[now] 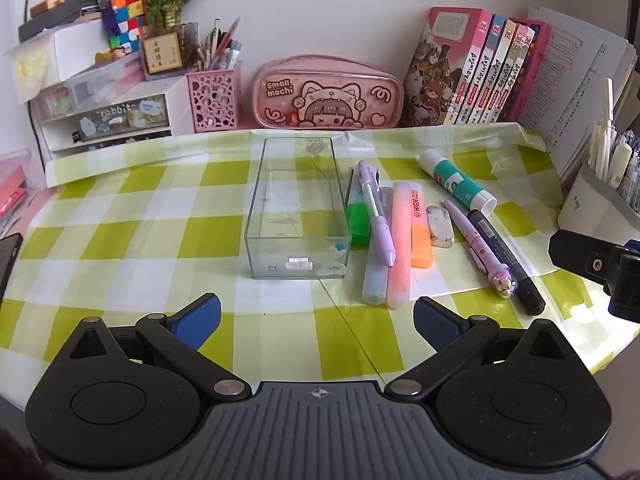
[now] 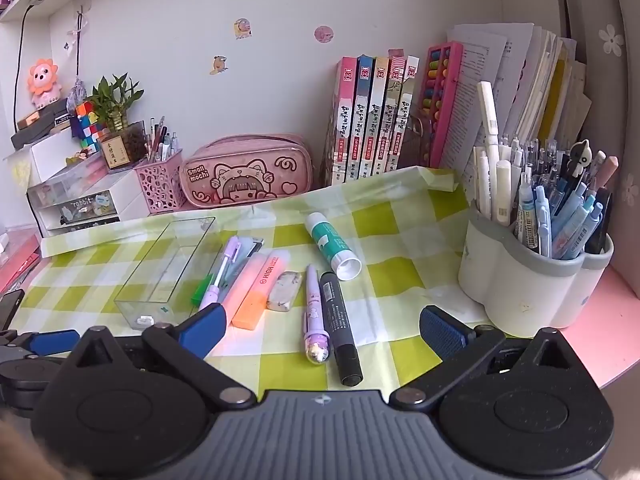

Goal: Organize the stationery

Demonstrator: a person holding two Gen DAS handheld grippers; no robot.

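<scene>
Left gripper (image 1: 317, 322): jaws wide apart, nothing btwn them, blue pads clear of all items, hovering over near edge of desk w/ green-and-white checked cloth (image 1: 120, 208). Right gripper (image 2: 323, 330): jaws likewise wide, empty, above cloth at near edge; lower ends of purple charm pen (image 2: 314, 312) and black marker (image 2: 340, 326) lie in the gap beneath, not touched. Clear plastic box (image 1: 298, 208): approx. centre of cloth, long axis running near-to-far, only small stickers and a white tab visible on it. Loose stationery, laid roughly parallel just right of box, left to right: green highlighter (image 1: 357, 216) against box wall; purple mechanical pencil (image 1: 376, 216) resting across pale blue pen (image 1: 378, 272); pink highlighter (image 1: 401, 248); orange highlighter (image 1: 422, 246) touching the pink one; white eraser (image 1: 440, 226), smudged; purple charm pen; black marker. Glue stick (image 1: 456, 182): white cap, teal label, lying slanted, farther back than the rest, toward far right of cloth. Far edge, against wall: pink pencil case (image 1: 328, 94) marked "Small mochi", pink perforated pen cup (image 1: 214, 96), row of books (image 1: 480, 68), small drawer unit (image 1: 108, 120) w/ "rabbit" label, puzzle cube (image 1: 126, 20), potted plant (image 1: 168, 0). Right edge of desk: white multi-cup pen holder (image 2: 528, 280), packed w/ pens, off the cloth.
</scene>
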